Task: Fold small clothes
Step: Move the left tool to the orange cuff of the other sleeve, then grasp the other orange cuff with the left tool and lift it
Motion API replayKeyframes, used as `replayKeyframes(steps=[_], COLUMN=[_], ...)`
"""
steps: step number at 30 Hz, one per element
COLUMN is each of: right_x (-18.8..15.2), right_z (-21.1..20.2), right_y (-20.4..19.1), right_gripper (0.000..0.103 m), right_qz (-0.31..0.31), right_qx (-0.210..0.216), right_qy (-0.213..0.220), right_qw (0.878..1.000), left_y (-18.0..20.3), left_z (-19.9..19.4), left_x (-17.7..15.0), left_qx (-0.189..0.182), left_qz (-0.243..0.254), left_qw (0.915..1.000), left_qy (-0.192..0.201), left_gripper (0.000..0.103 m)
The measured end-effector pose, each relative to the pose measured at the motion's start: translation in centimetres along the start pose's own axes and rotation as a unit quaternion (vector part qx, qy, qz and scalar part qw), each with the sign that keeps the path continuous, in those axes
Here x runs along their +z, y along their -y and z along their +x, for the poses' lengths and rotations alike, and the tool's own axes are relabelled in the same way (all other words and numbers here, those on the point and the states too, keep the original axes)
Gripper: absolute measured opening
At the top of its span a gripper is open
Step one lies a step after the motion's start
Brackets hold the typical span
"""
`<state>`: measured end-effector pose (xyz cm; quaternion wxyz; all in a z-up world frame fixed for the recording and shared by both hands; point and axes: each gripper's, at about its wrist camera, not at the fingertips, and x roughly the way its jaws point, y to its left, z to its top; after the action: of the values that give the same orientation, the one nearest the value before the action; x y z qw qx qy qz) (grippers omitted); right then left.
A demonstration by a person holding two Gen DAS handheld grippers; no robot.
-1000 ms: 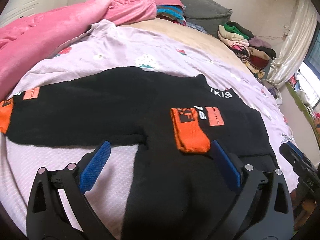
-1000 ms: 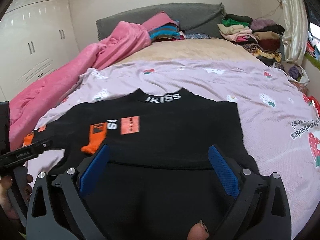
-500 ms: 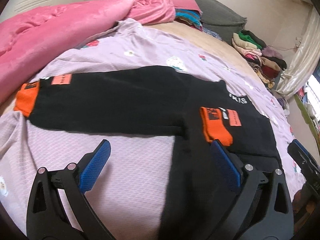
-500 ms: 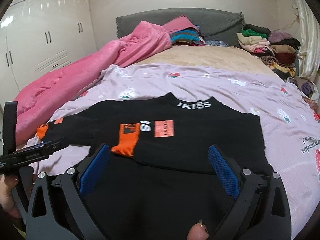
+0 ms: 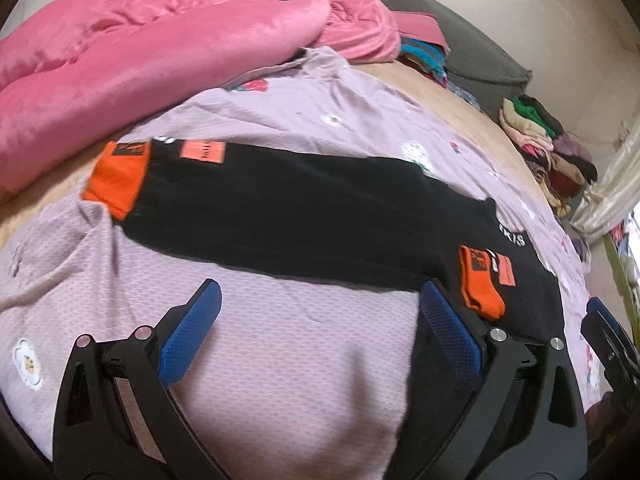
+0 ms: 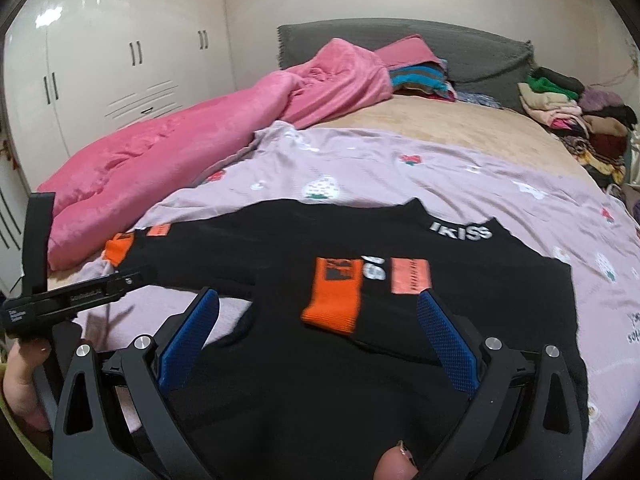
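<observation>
A black sweater [image 6: 460, 296] with orange cuffs and white collar lettering lies flat on the lilac sheet [image 6: 440, 172]. One sleeve is folded across the chest, its orange cuff [image 6: 334, 300] on the body. The other sleeve [image 5: 280, 204] stretches out left, ending in an orange cuff [image 5: 116, 180]. My left gripper [image 5: 320, 332] is open and empty over the sheet, below the outstretched sleeve. My right gripper [image 6: 320, 332] is open and empty above the sweater's lower body. The left gripper also shows in the right wrist view [image 6: 72, 300].
A pink blanket [image 6: 200, 140] is heaped along the left side of the bed. Stacks of folded clothes [image 6: 568, 112] sit at the far right by the grey headboard [image 6: 460, 48]. White wardrobe doors [image 6: 120, 60] stand on the left.
My left gripper has swung left, from over the folded cuff to the sheet below the outstretched sleeve. My right gripper has also turned slightly left. Both stay open.
</observation>
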<state>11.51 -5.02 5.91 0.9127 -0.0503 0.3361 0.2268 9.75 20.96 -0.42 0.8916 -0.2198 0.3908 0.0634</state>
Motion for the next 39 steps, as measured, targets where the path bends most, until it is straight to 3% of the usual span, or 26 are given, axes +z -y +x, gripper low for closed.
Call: replayKeyframes(steps=[11,24,30,34,36,38,39], right_x=[1.4,1.6,1.3,0.7,0.4,0.1,0.0], right_z=[2.2,4.1,4.5,4.7,4.7,4.7,4.7], right_y=[-5.3,-8.2,-7.8,-6.9,-6.2,-5.5,-5.1], right_gripper=[0.099,0.099,0.099,0.099,0.099,0.098,0.099], right_qz=[-0.035,-0.055,-0.046,-0.033,-0.024,-0.014,-0.008], right_qx=[0.044,0.069,0.071,0.067,0.063,0.059,0.057], right_qy=[-0.005,-0.020,-0.025,-0.031,-0.031,-0.032,-0.033], right_qw=[0.998,0.996,0.996,0.997,0.997,0.998,0.998], left_y=[-4.6,-7.9,-9.6,-11.2,-11.8,-12.2,-12.4], left_z=[1.1,3.3,4.4,4.8,4.7,4.6,4.6], left_x=[0.6,1.6,3.1,4.0,4.2,4.3,4.3], left_qx=[0.021,0.045,0.056,0.043,0.038,0.053,0.057], left_qz=[-0.053,-0.094,-0.116,-0.144,-0.162,-0.165,-0.165], left_qw=[0.9982,0.9938,0.9915,0.9886,0.9860,0.9846,0.9842], left_qy=[-0.018,-0.038,-0.017,0.005,0.019,0.027,0.027], left_gripper=[0.093,0.093,0.093,0.093,0.087,0.058,0.052])
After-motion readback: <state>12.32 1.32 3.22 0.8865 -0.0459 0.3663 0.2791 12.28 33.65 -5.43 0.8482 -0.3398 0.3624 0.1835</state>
